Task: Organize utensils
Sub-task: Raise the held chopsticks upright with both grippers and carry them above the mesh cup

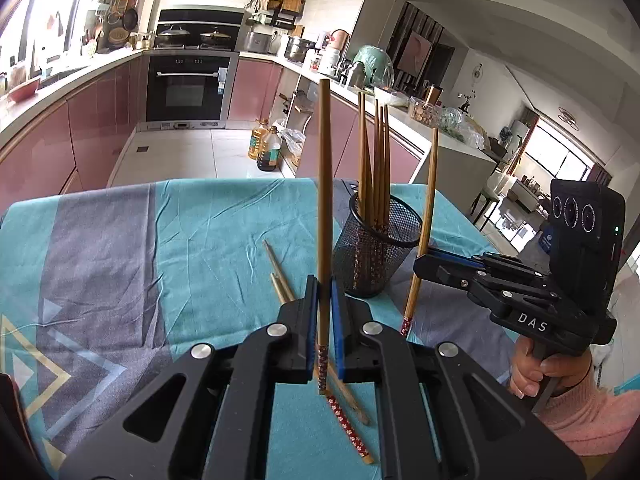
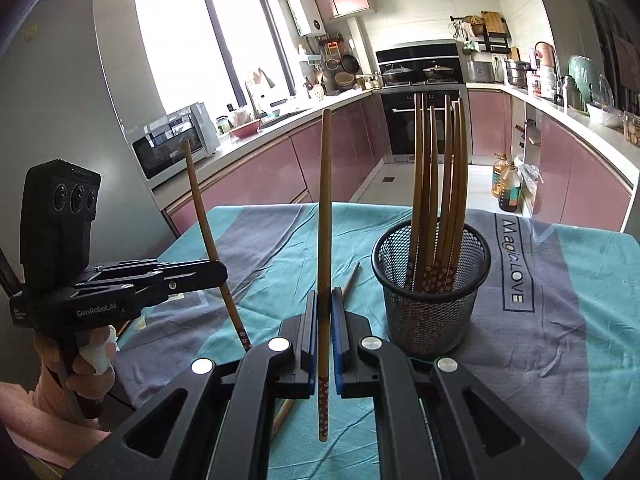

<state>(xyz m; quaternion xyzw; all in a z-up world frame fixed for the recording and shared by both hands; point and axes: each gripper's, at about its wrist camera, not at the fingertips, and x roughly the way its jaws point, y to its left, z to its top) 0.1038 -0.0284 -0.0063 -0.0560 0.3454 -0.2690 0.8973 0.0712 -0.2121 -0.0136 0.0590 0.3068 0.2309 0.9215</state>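
Your left hand-held gripper (image 1: 322, 320) was clamped on one upright chopstick (image 1: 325, 216); your right hand-held gripper (image 2: 324, 336) pinched another chopstick (image 2: 325, 240). The mesh holder (image 2: 432, 292) stood just ahead-right, loose chopsticks (image 1: 348, 424) beneath on the table (image 1: 200, 240).

- Wooden chopstick clamped in left gripper (image 1: 325, 200): brown shaft, red end with small white flower print.
- Wooden chopstick clamped in right gripper (image 2: 325, 240): same brown shaft, red floral end.
- Round wire-mesh cup (image 2: 430, 292): black; bundled brown chopsticks (image 2: 438, 184) inside, red flowered ends.
- Loose chopsticks on the cloth (image 1: 348, 420): tan, one with red white-flowered end.
- Creased fabric tablecloth (image 1: 208, 232): teal and grey bands, cream triangle outlines, dark lettering.
- Gripper bodies: black, blue pads (image 1: 335, 320).
- Knitted sleeve (image 1: 584, 412): pink.
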